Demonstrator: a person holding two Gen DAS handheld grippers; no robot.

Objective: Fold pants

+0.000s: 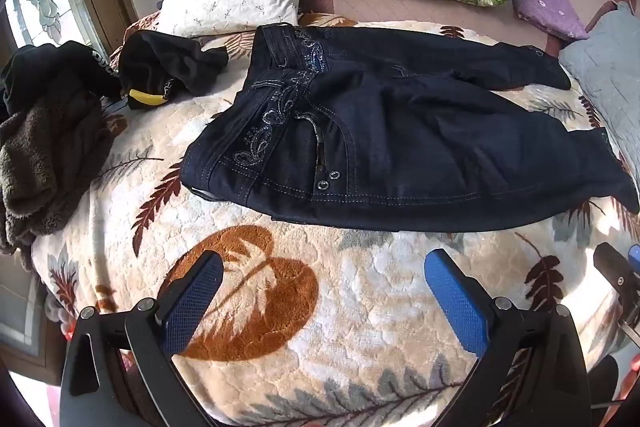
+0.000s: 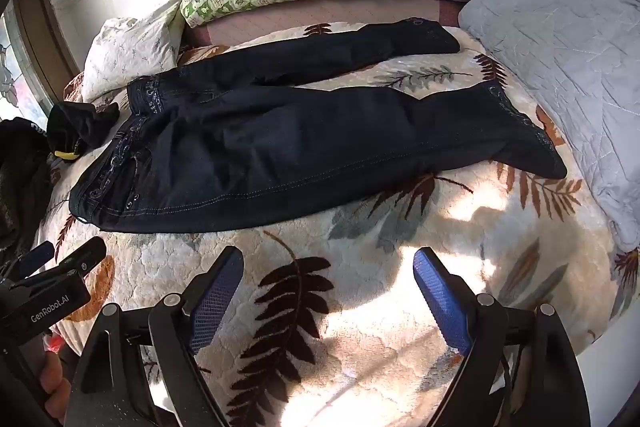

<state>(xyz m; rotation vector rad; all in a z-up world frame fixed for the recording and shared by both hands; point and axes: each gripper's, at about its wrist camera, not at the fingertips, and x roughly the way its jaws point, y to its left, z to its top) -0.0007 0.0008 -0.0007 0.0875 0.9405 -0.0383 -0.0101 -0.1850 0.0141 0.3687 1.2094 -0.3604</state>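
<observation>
- The dark navy denim pants with silver paisley stitching at the waist (image 1: 400, 147) lie flat and unfolded on the cream plush blanket printed with brown and grey leaves (image 1: 340, 287). Both legs are spread in a narrow V, so I judge no fold has been made yet.
- My left gripper with blue ribbed pads (image 1: 324, 303) has its jaws wide apart with nothing between them, hanging over bare blanket. The pants lie at about 12 o'clock from it, well apart from the pads.
- My right gripper, the same blue-padded tool (image 2: 328, 295), is also spread wide and empty. In its view the pants (image 2: 300, 147) sit at 12 o'clock, the near leg's hem out at 2 o'clock.
- The long axis of the pants runs crosswise to both tools: waistband toward 9 to 10 o'clock, hems toward 2 to 3 o'clock.
- So my left hand is nearer the waistband and my right hand nearer the leg ends; each has its own end to take.
- The near leg's outer seam is the closest edge to both tools. I'd guess it gets lifted over onto the far leg at 12 o'clock.
- A crumpled black garment with a yellow patch (image 1: 168, 71) lies at 10 o'clock, just beside the waistband; I must not catch it.
</observation>
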